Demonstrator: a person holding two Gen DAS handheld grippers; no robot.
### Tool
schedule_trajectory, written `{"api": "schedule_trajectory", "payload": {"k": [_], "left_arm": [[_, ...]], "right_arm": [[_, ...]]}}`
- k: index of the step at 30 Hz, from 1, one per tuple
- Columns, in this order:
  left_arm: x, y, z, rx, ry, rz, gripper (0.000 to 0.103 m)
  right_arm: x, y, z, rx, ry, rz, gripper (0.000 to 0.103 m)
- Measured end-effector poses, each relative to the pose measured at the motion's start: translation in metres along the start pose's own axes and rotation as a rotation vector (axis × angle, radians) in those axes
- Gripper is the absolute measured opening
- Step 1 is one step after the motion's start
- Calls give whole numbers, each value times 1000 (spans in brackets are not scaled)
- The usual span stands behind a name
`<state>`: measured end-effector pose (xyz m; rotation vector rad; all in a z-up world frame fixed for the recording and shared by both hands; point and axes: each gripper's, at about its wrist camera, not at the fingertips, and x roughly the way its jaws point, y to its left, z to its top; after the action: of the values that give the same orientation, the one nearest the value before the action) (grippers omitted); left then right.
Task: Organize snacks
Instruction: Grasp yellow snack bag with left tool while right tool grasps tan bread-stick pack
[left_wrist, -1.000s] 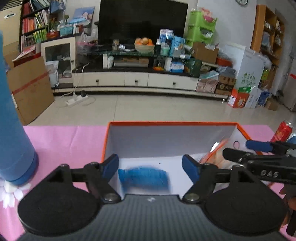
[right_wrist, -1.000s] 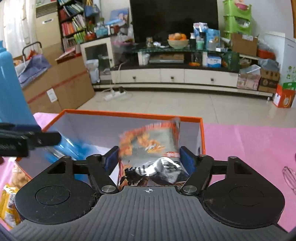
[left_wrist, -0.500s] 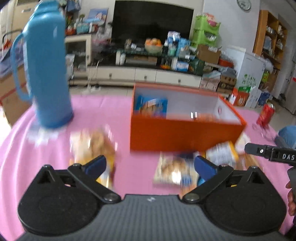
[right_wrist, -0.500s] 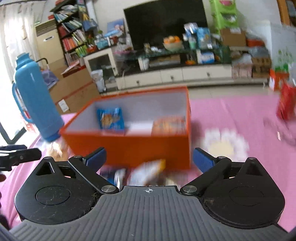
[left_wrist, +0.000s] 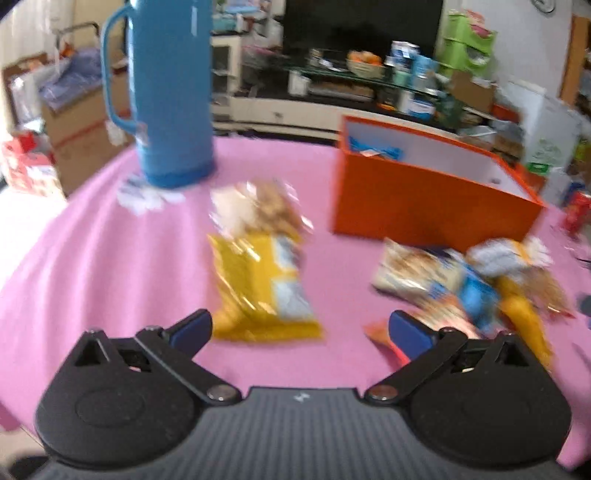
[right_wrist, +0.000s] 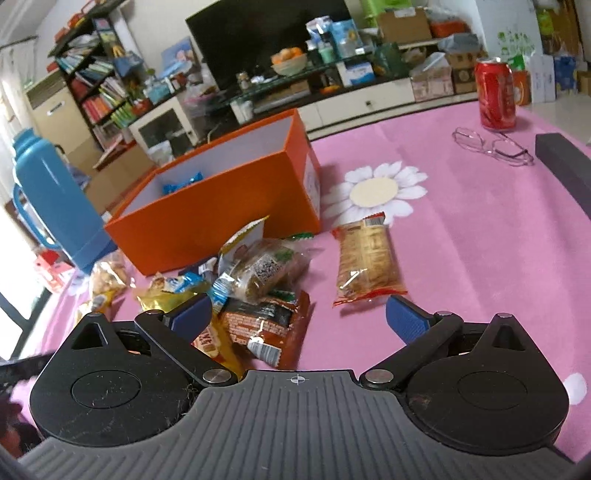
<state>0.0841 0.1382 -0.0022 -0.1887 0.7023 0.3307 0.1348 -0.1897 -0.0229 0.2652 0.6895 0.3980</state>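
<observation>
An orange box (left_wrist: 424, 199) with a white inside stands on the pink tablecloth and holds a blue packet (left_wrist: 373, 149); it also shows in the right wrist view (right_wrist: 221, 206). My left gripper (left_wrist: 299, 328) is open and empty, just short of a yellow snack bag (left_wrist: 262, 284). A pile of packets (left_wrist: 469, 280) lies to its right. My right gripper (right_wrist: 297, 312) is open and empty, above a brown packet (right_wrist: 264, 325) in the pile (right_wrist: 255, 273). A clear cracker packet (right_wrist: 365, 262) lies apart to the right.
A tall blue thermos (left_wrist: 170, 92) stands at the back left, also in the right wrist view (right_wrist: 55, 206). A red can (right_wrist: 495, 96), glasses (right_wrist: 491, 146) and a dark flat object (right_wrist: 565, 166) lie at the right. The table edge curves off to the left.
Both grippers let go of their packets inside the orange box, opened wide and pulled back out. They now hang low over the loose snacks in front of the box.
</observation>
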Motion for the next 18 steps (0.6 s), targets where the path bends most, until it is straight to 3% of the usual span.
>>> {"api": "schedule_trajectory", "payload": {"k": [7,9,11,18], "left_arm": [[71,5,24,59,58,109,101],[82,8,23,65,60,134,95],[88,10,18,60,88,113,69],[53,24,-13,5,121,0,64]], "right_arm": [[5,5,3,-23,30,1,92],[6,7,2,-35,39,-2,92],[7,9,0,-52,45,-8,93],[14,4,2,-114,24,-116,93]]}}
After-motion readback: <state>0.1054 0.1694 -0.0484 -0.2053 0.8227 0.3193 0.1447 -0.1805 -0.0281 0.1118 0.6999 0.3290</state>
